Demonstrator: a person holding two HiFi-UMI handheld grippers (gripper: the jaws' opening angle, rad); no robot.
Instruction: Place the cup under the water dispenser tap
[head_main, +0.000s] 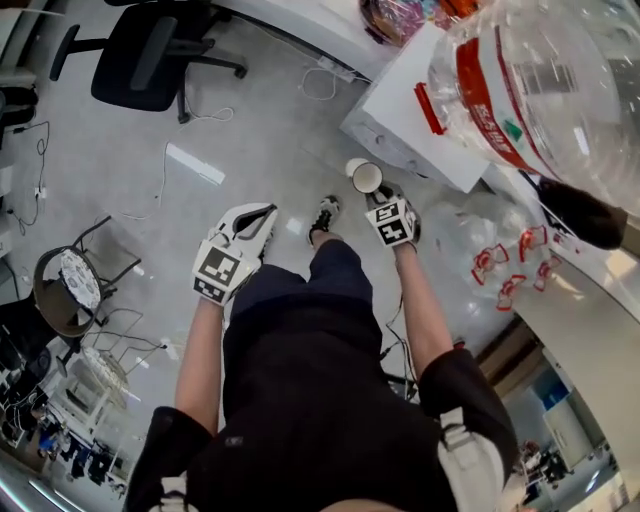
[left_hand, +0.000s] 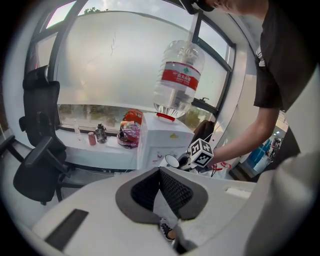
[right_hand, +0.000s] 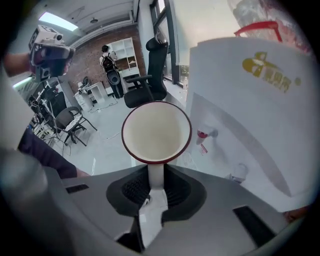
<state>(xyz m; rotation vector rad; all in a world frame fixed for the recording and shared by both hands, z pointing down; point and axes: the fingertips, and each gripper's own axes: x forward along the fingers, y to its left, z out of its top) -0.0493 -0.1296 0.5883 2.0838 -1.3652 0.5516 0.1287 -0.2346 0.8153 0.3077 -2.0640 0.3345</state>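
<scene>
Right tongs (right_hand: 155, 176) grip the cup (right_hand: 156, 131) beside the water dispenser (right_hand: 260, 115).

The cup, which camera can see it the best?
The right gripper view. The cup sits big in the middle, its empty inside facing the camera, held by the right claw. The head view shows it small from above; the left gripper view, tiny and far away.

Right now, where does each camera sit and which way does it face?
Head view: on the person's head, looking steeply down; torso, arms, left tongs, right tongs gripping the cup.
Left gripper view: on left tongs, facing the water dispenser; own closed jaws show.
Right gripper view: on right tongs, facing the red tap; jaws on cup.
All share the cup.
</scene>
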